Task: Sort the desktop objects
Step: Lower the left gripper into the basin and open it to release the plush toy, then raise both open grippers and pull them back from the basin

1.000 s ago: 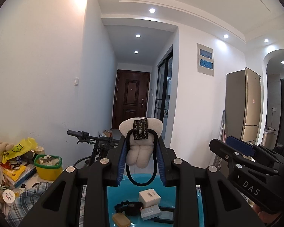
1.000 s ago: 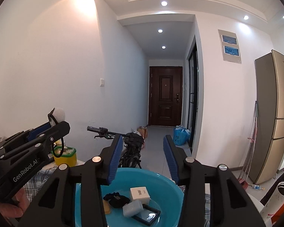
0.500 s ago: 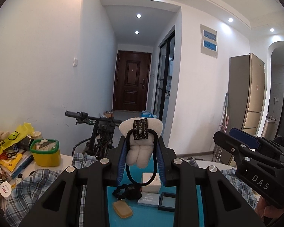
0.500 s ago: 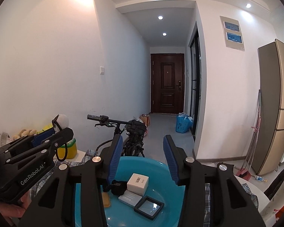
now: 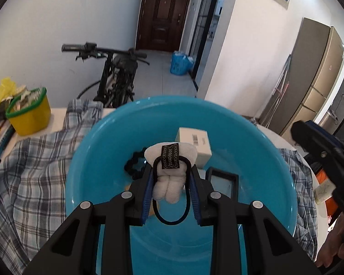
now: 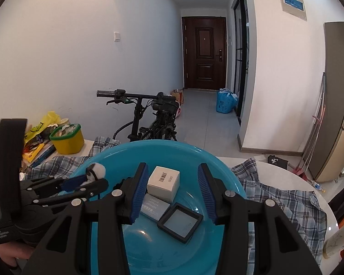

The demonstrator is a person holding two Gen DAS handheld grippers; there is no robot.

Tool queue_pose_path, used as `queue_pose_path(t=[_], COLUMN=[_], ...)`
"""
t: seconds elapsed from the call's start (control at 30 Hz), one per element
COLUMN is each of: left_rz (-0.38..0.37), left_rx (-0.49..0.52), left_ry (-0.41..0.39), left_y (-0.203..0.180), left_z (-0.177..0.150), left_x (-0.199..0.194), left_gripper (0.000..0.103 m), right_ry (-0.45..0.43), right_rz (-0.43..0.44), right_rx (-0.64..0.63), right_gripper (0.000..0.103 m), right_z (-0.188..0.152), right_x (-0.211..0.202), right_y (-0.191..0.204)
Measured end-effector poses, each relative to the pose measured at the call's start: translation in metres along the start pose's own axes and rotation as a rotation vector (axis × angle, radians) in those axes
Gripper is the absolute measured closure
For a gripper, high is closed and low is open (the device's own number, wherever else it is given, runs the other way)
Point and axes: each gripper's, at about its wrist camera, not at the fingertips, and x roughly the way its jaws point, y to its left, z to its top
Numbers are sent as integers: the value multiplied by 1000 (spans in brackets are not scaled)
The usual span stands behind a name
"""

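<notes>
1. At the far left a yellow tub [image 5: 29, 114] with a green rim stood on the table edge beside a heap of bags and books, and a plaid cloth [image 5: 34, 160] spread from there under the blue basin [image 5: 98, 151]; the basin's near half was bare, giving free room there.
2. The left gripper [image 5: 170, 184] pointed steeply down over the basin's middle, clenched on a white plush hair tie [image 5: 169, 167], whose black elastic loop hung below the pads and whose black label faced the camera.
3. Inside the basin, beyond the plush, lay a black scrunchie [image 5: 134, 163], a white box [image 6: 164, 183] with a barcode, a flat grey pack [image 6: 154, 208] and a black-framed square case [image 6: 180, 222], crowded toward the far side.
4. The right gripper [image 6: 173, 193] hovered tilted down over those items, its blue pads at their narrowest, grasping nothing.
5. To the right the cloth ran on over the round white table [image 6: 286, 176], whose curved edge fell away toward the fridge [image 6: 337, 105].
</notes>
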Motion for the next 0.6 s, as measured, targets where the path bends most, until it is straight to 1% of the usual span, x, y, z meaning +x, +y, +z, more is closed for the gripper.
queue_pose_path(t=[0.03,0.1,0.27,0.3,0.33,0.37,0.4,0.43,0.47,0.53,0.6], left_rz=[4,13,14,15,18,19,30,47,60,74,81], left_rx=[-5,-3,3,1,-1,-4,-7,-5,0,11,7], left_ry=[28,48,30,27,23,16,5,-14,-42,-87,-108], left_y=[1,1,-2,-2,-2,-2,-2,-2,-3,-5,-4], left_z=[-2,-5,-4,-3,-3,0,1,2,3,5,6], left_x=[6,11,3,2,1,1,-1,-5,-9,-19,-25], left_gripper=[73,73,73,70,65,51,30,22,18,18,18], right_ry=[7,21,38,39,40,40,39,39,40,41,41], right_rz=[0,-5,-8,-7,-7,-7,-7,-6,-4,-4,-4], right_rx=[-4,-11,-9,-9,-10,-11,-11,-11,-12,-16,-16], right_gripper=[59,59,59,59,59,59,59,59,59,59,59], right_z=[-1,-2,-4,-4,-4,-4,-4,-4,-4,-3,-3], right_x=[2,7,12,13,13,13,13,13,14,14,14], right_y=[1,2,1,1,2,2,2,2,2,3,3])
